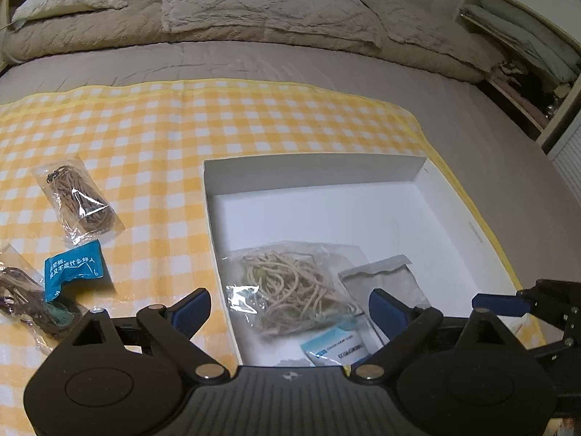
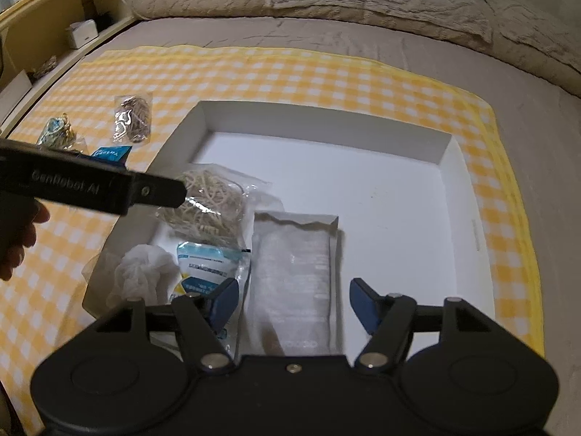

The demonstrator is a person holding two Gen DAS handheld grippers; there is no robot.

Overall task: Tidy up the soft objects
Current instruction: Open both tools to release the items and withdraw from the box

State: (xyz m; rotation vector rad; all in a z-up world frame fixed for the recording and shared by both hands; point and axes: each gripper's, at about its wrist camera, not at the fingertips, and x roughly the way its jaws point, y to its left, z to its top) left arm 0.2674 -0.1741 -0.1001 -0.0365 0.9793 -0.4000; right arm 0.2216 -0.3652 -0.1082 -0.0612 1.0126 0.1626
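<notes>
A white box is lying open on a yellow checked cloth spread over the bed. The left hand-held gripper is hovering with its blue fingers spread wide and grasping nothing, above a clear bag of pale cord that is resting inside the box near its 7 o'clock corner. Just at that bag's 3 o'clock side a flat grey pouch is lying on the box floor, and a blue-labelled packet is sitting at the bag's 6 o'clock edge. The right hand-held gripper is also hanging released, fingers apart, over the grey pouch's near end. Out on the cloth, at 9 o'clock from the box, a bag of brown cord is waiting, with a teal packet just at its 6 o'clock end and a bag of dark cord beyond that.
</notes>
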